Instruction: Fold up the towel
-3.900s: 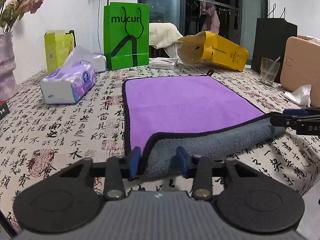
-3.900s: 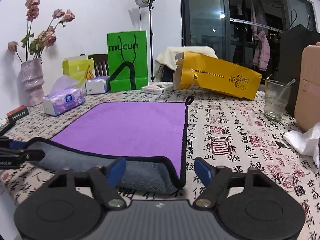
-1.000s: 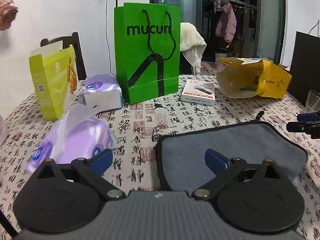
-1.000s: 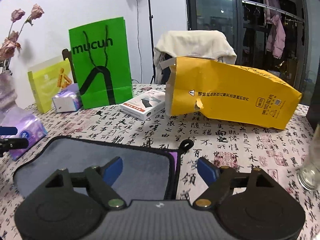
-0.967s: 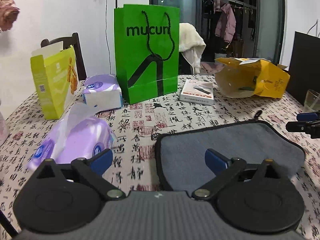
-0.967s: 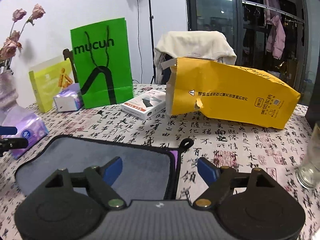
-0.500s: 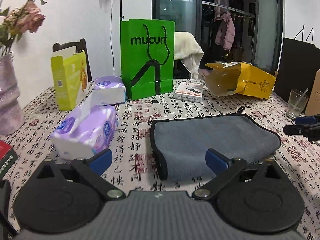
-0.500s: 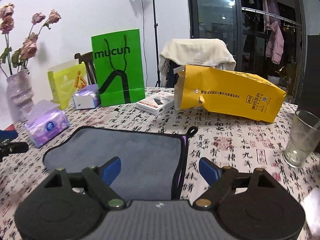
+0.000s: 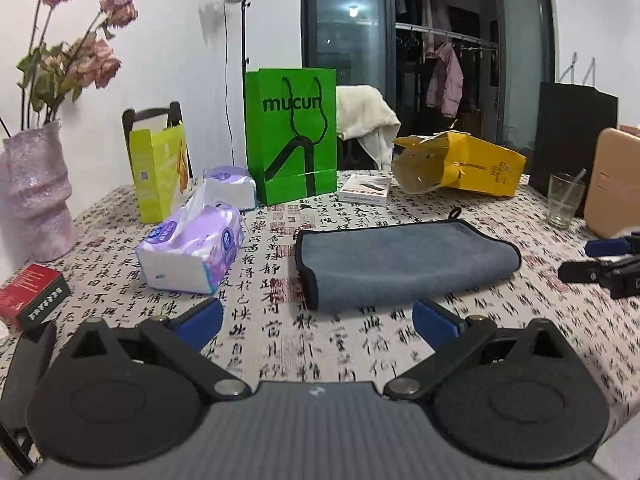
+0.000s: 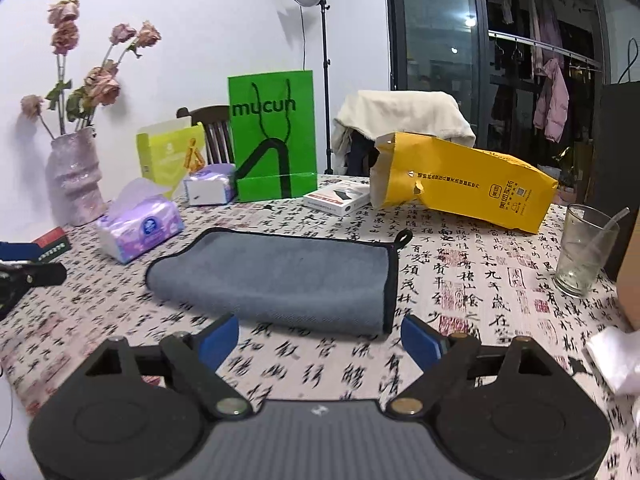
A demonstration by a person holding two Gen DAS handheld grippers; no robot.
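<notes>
The towel (image 9: 404,264) lies folded in half on the table, grey side up, with a black trim and a hanging loop at its far edge. It also shows in the right wrist view (image 10: 276,280). My left gripper (image 9: 316,320) is open and empty, hovering just in front of the towel's near left part. My right gripper (image 10: 320,336) is open and empty, just in front of the towel's near right part. Each gripper shows in the other's view, the right one at the right edge (image 9: 600,260) and the left one at the left edge (image 10: 24,264).
On the patterned tablecloth (image 9: 360,344) stand a tissue pack (image 9: 192,248), a green bag (image 9: 292,132), a yellow bag (image 10: 460,184), a glass (image 10: 584,252), a vase (image 9: 36,196), a red box (image 9: 32,292) and a white tissue (image 10: 616,356).
Both grippers have pulled back and up from the folded towel, so it now lies further away in both views. Both stay open. Earlier they folded the purple side under.
</notes>
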